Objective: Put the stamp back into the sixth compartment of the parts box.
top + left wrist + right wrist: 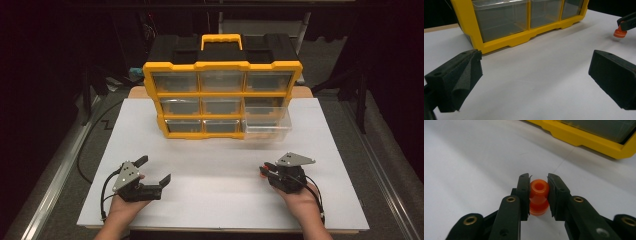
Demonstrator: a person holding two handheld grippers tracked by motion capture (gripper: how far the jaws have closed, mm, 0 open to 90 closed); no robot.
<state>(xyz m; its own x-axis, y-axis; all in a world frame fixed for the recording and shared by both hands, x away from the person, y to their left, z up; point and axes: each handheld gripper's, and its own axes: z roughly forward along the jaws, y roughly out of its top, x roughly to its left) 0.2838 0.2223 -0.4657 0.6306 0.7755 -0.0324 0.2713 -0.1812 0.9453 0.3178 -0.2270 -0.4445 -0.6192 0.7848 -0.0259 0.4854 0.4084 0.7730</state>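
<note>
Clamped between the black padded fingers [524, 195] of the right gripper [538, 192]: a small orange spool-shaped piece [539, 196], glossy, hollow down its centre, waisted in the middle, its lower flange close to the white tabletop [474, 157]. Beyond those fingers, the smooth yellow plastic base of a drawer organizer [223, 93] with clear bins, black top and yellow handle; lower right drawer [267, 123] pulled out. Left gripper [155, 170] spread wide, foam-faced fingers [456, 80] holding nothing, just above bare tabletop. No readable writing.
</note>
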